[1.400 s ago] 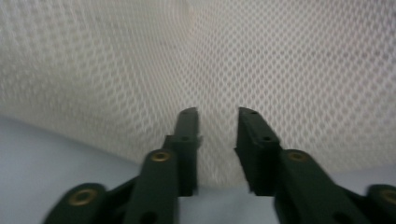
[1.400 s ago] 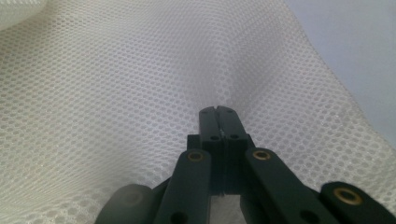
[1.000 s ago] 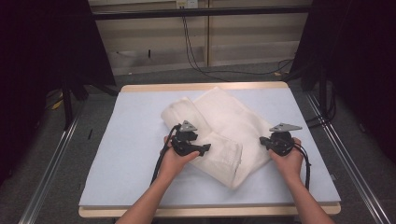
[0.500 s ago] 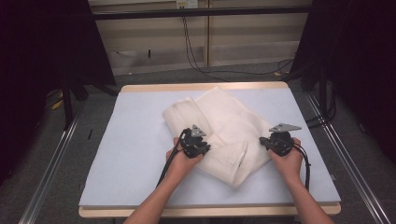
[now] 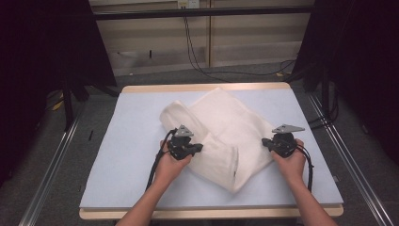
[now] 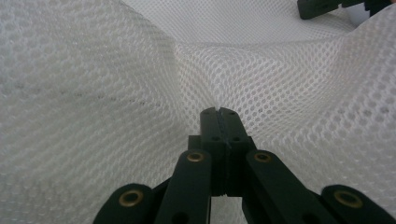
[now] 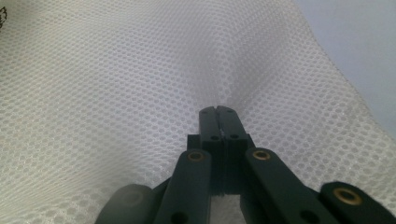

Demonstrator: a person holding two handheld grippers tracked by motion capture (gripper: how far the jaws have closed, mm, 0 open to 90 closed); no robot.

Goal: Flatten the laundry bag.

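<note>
A white mesh cloth (image 5: 226, 127) lies crumpled and partly folded on the light blue mat (image 5: 131, 155). My left gripper (image 5: 200, 147) sits at the cloth's left front part. Its jaws have just been closing and now pinch a ridge of mesh (image 6: 196, 70) at their tips (image 6: 218, 111). My right gripper (image 5: 265, 141) is at the cloth's right edge, shut on a puckered fold of the mesh (image 7: 140, 84) at its tips (image 7: 218, 109). Both hands hold the grippers low over the table.
The mat covers a wooden table (image 5: 207, 87) with bare mat around the cloth on the left, right and front. Metal rails (image 5: 51, 165) run along both sides of the table. Cables (image 5: 197, 52) hang behind the far edge.
The left gripper's jaws went from open to shut on the mesh, and the hand shifted a little over the cloth. The right gripper kept still, shut on the cloth's edge.
</note>
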